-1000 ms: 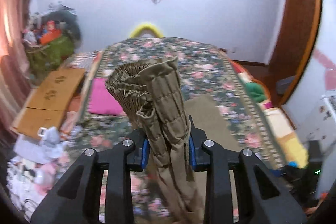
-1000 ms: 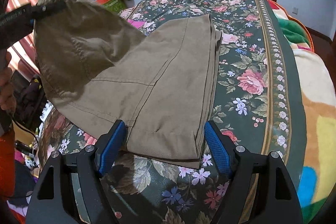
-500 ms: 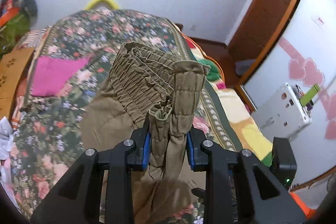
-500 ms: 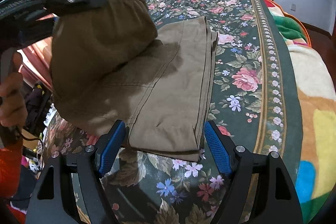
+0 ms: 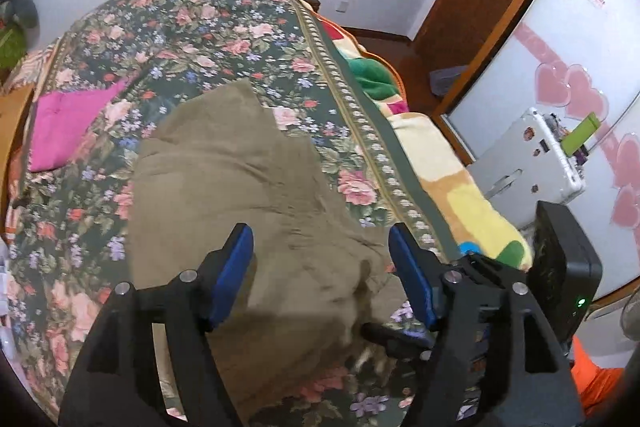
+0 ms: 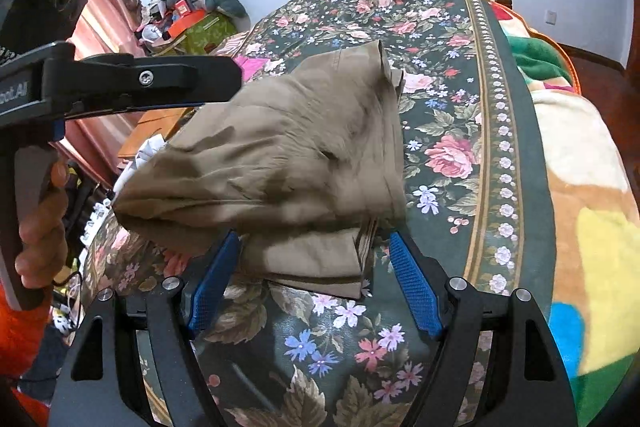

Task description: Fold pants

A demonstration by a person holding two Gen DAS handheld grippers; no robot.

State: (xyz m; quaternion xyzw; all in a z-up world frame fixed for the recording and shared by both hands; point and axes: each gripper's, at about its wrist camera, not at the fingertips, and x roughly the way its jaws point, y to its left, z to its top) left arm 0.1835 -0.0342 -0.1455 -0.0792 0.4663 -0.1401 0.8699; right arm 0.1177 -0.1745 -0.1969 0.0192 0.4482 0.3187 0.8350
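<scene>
Between my left gripper's (image 5: pixel 322 277) fingers (image 5: pixel 234 275) the pants (image 5: pixel 248 203) lie loose; the fingers are opening, no pad pressing on cloth. My right gripper (image 6: pixel 308 287) hangs with fingers (image 6: pixel 414 291) apart, straddling the near hem of the folded stack without touching it. Just beyond the right fingers the upper half looks puffed and rumpled over the lower layers, on the bed (image 6: pixel 440 107). To land this fold well, I judge I should clear the left fingers without snagging cloth, then press the top layer flat and square its edge to the hem. Farther off, left of the pants, lies a pink cloth (image 5: pixel 68 123).
</scene>
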